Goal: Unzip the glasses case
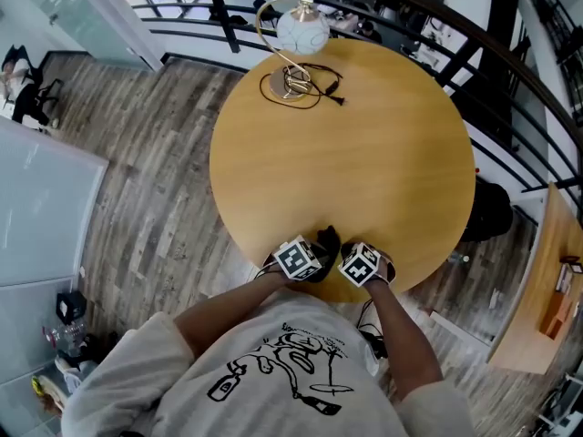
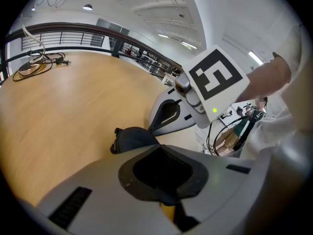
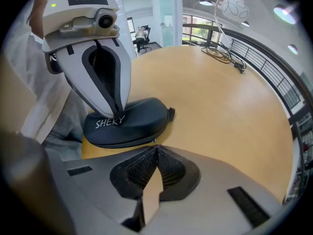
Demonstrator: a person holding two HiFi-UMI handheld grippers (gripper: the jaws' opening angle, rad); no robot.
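Observation:
A black zip-up glasses case (image 1: 325, 241) marked SHEKY (image 3: 127, 124) lies at the near edge of the round wooden table (image 1: 346, 162). My left gripper (image 3: 117, 112) is shut, and its joined tips press down on the case's top near the lettering. In the left gripper view, the case (image 2: 132, 138) bulges just beyond those tips (image 2: 161, 148). My right gripper (image 3: 156, 147) is shut at the case's side seam, where a tiny metal zipper pull (image 3: 155, 141) shows pinched at its tips. In the head view, both marker cubes sit side by side over the case.
A gold-stemmed lamp with a white globe (image 1: 301, 30) and its coiled black cable (image 1: 305, 85) stand at the table's far edge. A dark railing (image 1: 510, 71) curves behind the table. The person's torso is right against the near edge.

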